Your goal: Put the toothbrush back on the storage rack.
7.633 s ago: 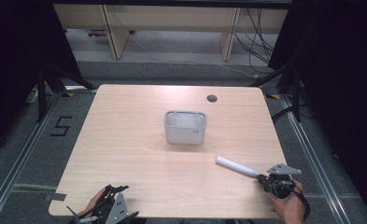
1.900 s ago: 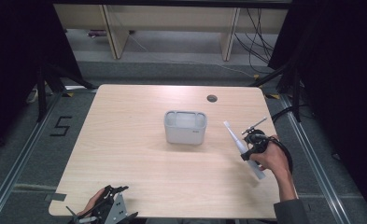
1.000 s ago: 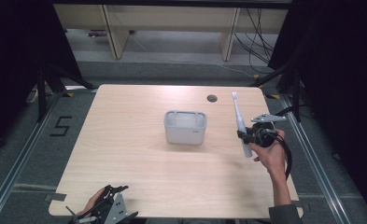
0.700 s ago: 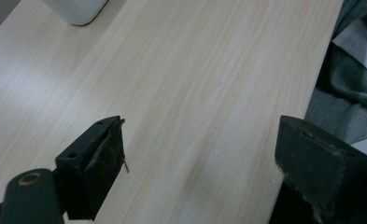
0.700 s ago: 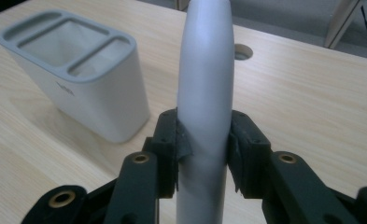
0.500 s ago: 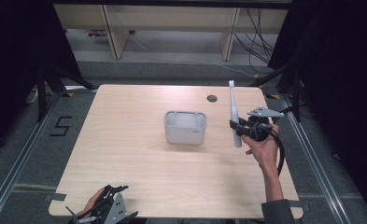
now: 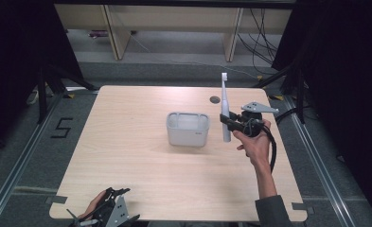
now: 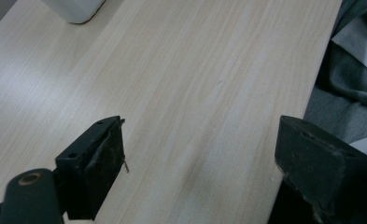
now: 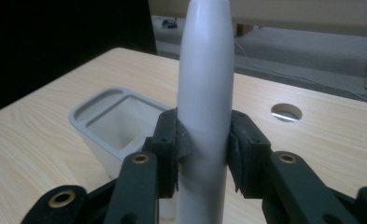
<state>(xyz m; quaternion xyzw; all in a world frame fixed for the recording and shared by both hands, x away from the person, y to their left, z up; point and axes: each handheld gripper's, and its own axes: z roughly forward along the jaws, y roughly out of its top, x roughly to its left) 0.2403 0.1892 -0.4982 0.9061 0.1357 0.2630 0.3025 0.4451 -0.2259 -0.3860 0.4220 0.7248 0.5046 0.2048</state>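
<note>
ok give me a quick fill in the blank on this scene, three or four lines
1. The right gripper is shut on a white ____, held upright above the table.
2. The grey holder sits to the ____ of the held thing in the high view.
3. The left gripper has its fingers ____, with nothing between them.
4. The round hole lies near the table's ____ edge.

Missing words: toothbrush; left; open; far

Bare table (image 7: 141,165) all around; sole obstacle the grey holder (image 7: 188,128) mid-table.
</note>
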